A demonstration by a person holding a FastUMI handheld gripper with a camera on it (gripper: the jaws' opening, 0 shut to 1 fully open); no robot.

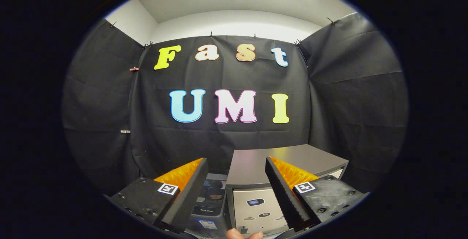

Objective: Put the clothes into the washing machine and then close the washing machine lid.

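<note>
Black cloth walls are seen behind. The gripper [236, 195] is held with fingers spread, nothing between them. Just ahead, the washing machine [256, 180] is noted, its grey lid [252, 162] shut. Fingertips [244, 234] are visible below.

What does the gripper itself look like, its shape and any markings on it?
The gripper has two wedge-shaped fingers with ribbed inner faces, tapering toward the tips. Each sits on a blocky base fixed with round screws, and each base carries a small square black-and-white tag. The fingers stand apart, open. A fingertip peeks in below them.
</note>
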